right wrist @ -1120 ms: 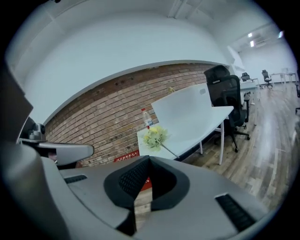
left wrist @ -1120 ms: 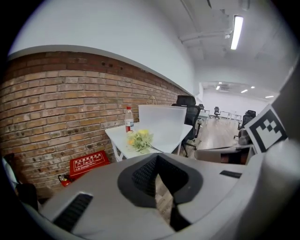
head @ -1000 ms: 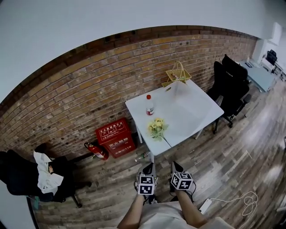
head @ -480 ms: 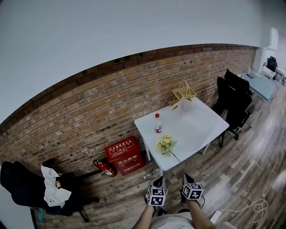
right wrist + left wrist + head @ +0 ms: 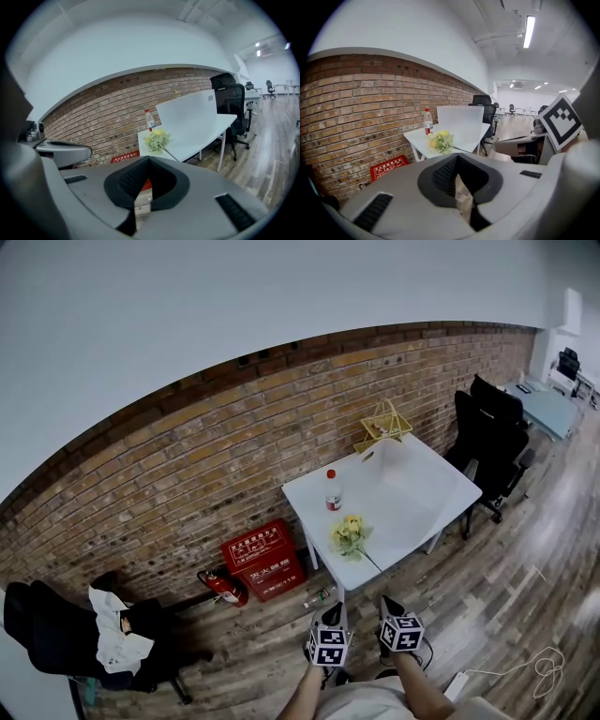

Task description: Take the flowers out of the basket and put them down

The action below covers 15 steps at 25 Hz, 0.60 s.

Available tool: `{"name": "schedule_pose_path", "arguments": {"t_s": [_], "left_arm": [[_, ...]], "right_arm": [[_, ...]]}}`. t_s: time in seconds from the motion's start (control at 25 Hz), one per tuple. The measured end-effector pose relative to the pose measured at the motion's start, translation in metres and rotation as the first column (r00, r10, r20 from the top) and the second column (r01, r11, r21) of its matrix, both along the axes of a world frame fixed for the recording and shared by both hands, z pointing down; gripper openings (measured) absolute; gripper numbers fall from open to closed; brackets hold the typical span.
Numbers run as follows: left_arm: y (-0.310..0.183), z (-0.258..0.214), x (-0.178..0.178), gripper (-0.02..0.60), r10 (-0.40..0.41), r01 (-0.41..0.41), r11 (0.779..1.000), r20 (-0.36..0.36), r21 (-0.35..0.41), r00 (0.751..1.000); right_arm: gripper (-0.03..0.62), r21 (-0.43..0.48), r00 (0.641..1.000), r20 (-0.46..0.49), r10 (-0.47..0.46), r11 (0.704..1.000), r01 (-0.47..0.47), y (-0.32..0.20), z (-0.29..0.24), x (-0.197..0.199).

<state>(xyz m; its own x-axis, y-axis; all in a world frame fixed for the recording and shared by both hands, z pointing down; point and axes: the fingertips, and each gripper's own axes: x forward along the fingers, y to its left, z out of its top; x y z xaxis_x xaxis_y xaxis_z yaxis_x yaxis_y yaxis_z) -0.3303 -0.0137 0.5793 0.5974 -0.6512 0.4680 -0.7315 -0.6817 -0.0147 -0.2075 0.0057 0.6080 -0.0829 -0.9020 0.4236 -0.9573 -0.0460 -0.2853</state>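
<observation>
White tabletop (image 5: pixel 412 488) carries the bottle (image 5: pixel 332 490), then the yellow flowers (image 5: pixel 351 534) lying just beside it near the front edge, then the wire basket (image 5: pixel 382 424) at the far corner, well apart from them. The task looks done. I judge the careful move is to keep both tools away from the stem, which points at the near edge. The left gripper (image 5: pixel 457 185) has its jaws pressed together on nothing. The right gripper (image 5: pixel 140 199) is likewise closed and empty, far from the tabletop.
</observation>
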Motion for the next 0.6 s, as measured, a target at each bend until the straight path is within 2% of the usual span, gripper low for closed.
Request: {"name": "schedule_pose_path", "arguments": {"t_s": [0.16, 0.36, 0.6], "left_arm": [[0.001, -0.001, -0.003, 0.025, 0.001, -0.001, 1.0, -0.008, 0.008, 1.0], [-0.001, -0.004, -0.002, 0.025, -0.002, 0.002, 1.0, -0.019, 0.007, 1.0], [-0.012, -0.008, -0.003, 0.025, -0.002, 0.002, 1.0, -0.025, 0.019, 1.0]], "right_arm": [[-0.002, -0.026, 0.999, -0.008, 0.041, 0.999, -0.041, 0.003, 0.006, 0.004], [-0.003, -0.061, 0.998, -0.048, 0.039, 0.997, -0.042, 0.006, 0.015, 0.004], [-0.003, -0.039, 0.998, -0.055, 0.032, 0.999, -0.034, -0.005, 0.009, 0.0]]}}
